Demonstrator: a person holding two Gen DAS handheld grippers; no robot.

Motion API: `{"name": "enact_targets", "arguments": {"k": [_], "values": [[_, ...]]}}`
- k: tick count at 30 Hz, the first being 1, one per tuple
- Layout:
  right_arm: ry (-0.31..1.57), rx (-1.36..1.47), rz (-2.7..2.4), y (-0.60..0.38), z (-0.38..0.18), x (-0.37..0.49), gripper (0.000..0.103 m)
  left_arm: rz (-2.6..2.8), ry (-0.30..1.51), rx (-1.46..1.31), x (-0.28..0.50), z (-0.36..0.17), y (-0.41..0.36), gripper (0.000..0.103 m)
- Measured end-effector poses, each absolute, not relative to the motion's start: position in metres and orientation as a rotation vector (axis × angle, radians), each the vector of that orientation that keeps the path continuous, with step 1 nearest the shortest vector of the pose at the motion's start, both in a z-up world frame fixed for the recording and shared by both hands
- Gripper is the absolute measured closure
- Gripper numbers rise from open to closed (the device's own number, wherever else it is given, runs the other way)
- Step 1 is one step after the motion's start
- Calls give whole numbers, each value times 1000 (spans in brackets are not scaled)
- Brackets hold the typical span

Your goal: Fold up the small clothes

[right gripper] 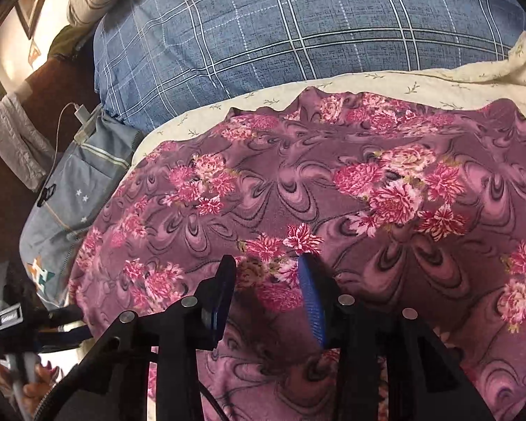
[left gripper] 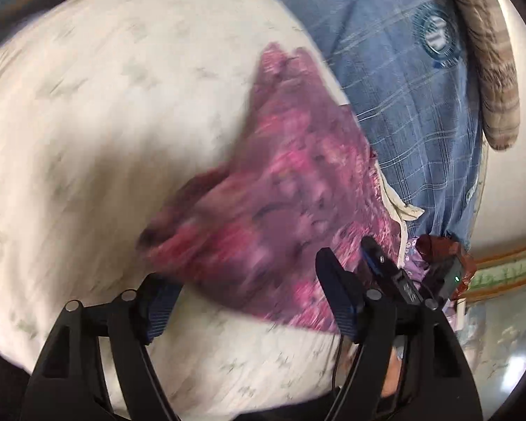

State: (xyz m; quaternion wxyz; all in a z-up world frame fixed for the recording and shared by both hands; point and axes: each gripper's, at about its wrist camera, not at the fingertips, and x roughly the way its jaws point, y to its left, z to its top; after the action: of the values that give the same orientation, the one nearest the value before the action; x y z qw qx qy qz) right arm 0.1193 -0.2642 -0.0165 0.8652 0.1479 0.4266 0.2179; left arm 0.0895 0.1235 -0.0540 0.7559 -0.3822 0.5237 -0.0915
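Garment: a purple cloth [right gripper: 298, 189] with pink flowers lay spread on the cream sheet [right gripper: 368, 80]; in the right wrist view it filled most of the lower frame, its far edge wavy and just short of the sheet's far edge.
Same garment, left view: it showed blurred [left gripper: 280, 189], a pointed corner reaching toward the blue plaid, its near part running between the left fingers.
Left gripper [left gripper: 245, 294]: jaws spread wide, low over the sheet [left gripper: 105, 122]; the right-hand finger [left gripper: 336, 291] overlapped the cloth's edge, the other finger sat over bare sheet. Nothing was pinched.
Right gripper [right gripper: 266, 287]: jaws partly apart, pointed down at the cloth, with flowered fabric showing in the gap. Whether the blue pads [right gripper: 312, 301] touched the fabric could not be told.
Right gripper, left view: it appeared at the cloth's right edge [left gripper: 385, 266], close beside the left gripper's finger.
Plaid bedding [right gripper: 280, 24]: blue with white lines and a round emblem, lying beyond the sheet.
Bag [right gripper: 80, 182]: grey-blue, off the sheet's left side, with a white charger [right gripper: 82, 112] and cable at its top.
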Motion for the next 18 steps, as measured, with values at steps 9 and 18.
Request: {"name": "enact_targets", "arguments": {"k": [9,18], "values": [[752,318,430,-287,9,83,65,-309,1115,-738,125,-32,87,91],[803,303,435,-279,-29,86,65,-308,1012,-584,124,23,67,93]]}}
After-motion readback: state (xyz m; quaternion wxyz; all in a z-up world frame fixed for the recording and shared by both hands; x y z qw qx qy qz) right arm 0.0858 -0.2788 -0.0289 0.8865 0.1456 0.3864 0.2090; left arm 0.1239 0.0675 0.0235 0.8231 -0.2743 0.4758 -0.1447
